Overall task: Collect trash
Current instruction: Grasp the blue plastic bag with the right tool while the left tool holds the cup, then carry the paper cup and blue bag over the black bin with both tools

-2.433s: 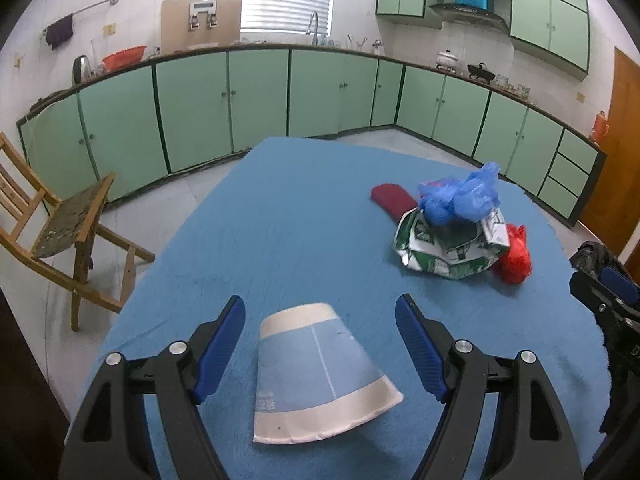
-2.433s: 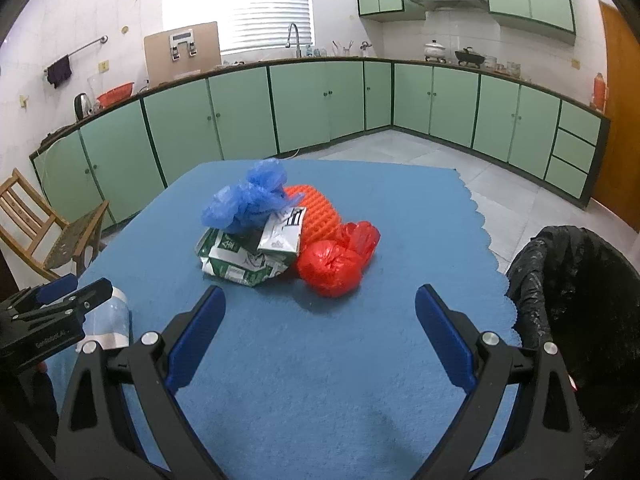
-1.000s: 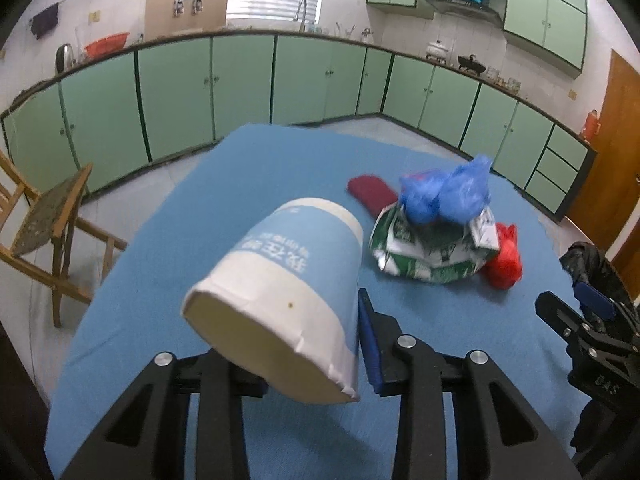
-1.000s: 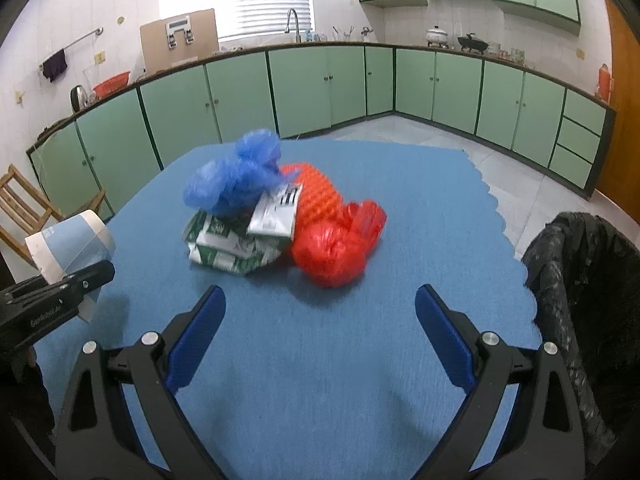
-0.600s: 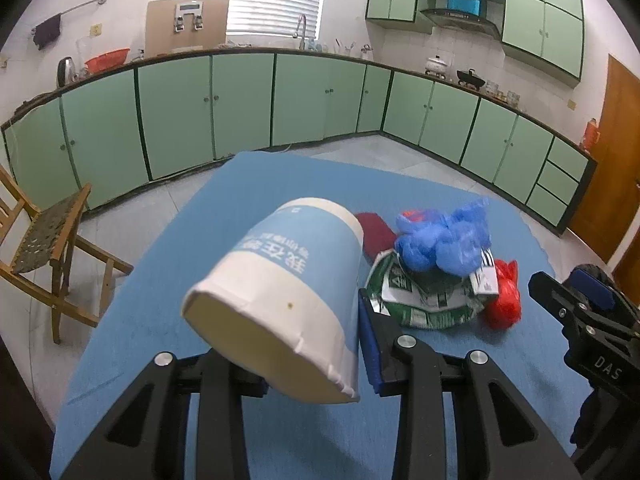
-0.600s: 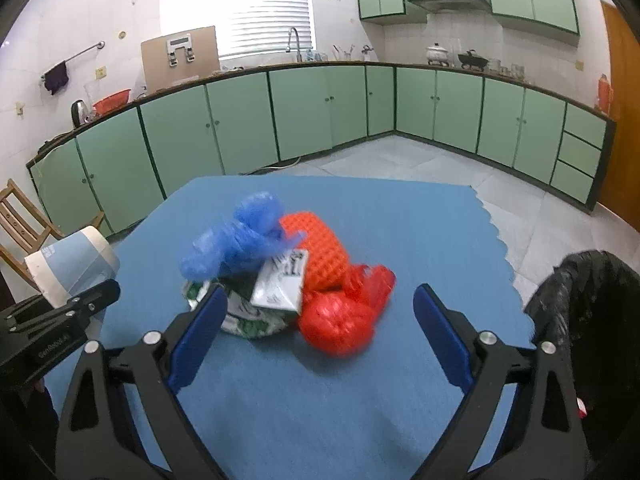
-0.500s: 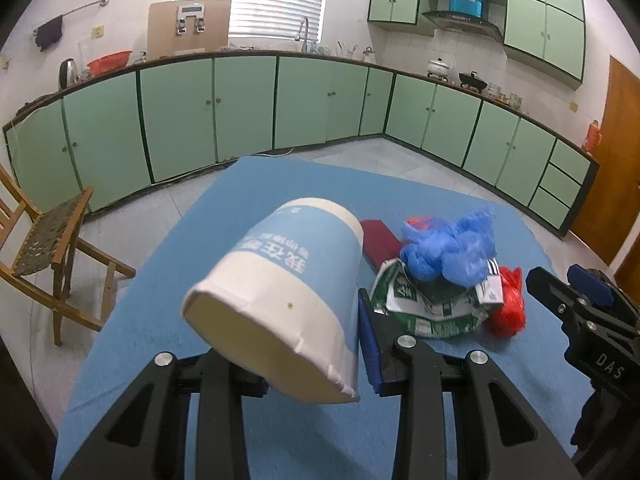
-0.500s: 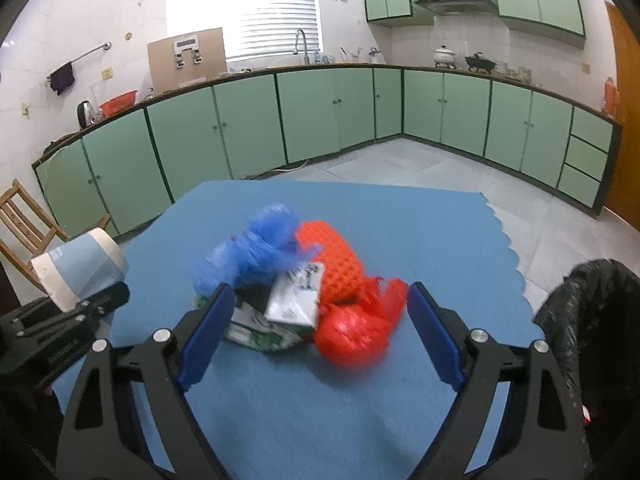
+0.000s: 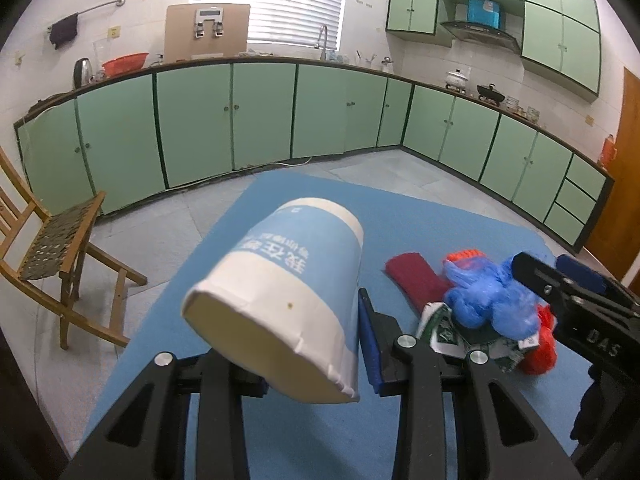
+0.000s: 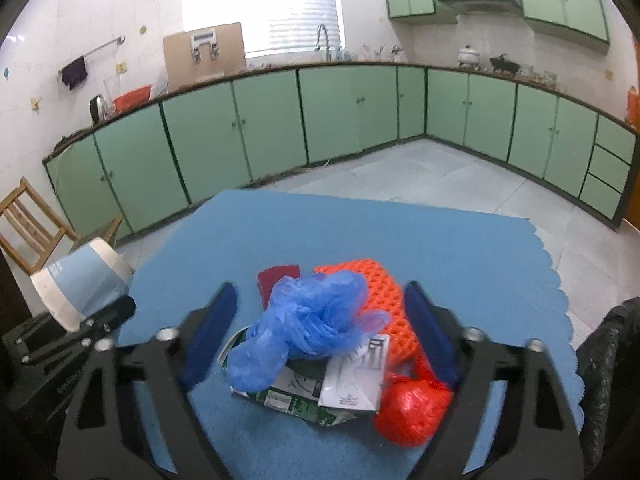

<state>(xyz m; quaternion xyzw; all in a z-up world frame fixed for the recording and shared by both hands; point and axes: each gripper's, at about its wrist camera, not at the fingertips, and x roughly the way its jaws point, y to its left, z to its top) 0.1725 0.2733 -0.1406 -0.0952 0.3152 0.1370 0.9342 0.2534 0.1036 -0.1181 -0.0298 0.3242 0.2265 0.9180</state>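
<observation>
My left gripper [image 9: 308,344] is shut on a blue and white paper cup [image 9: 288,300] and holds it above the blue table; the cup also shows in the right wrist view [image 10: 80,284]. My right gripper [image 10: 316,340] is open, its jaws on either side of a trash pile: a crumpled blue plastic bag [image 10: 312,324] on a green and white carton [image 10: 304,396], an orange foam net [image 10: 376,296] and a red plastic bag [image 10: 412,412]. The pile also shows in the left wrist view [image 9: 492,312].
A dark red flat piece [image 9: 416,280] lies behind the pile. A bin lined with a black bag [image 10: 608,372] stands off the table's right edge. A wooden chair [image 9: 48,248] stands at the left. Green cabinets line the walls.
My left gripper closed on the paper cup and lifted it off the table. My right gripper moved forward, and its open jaws now straddle the trash pile.
</observation>
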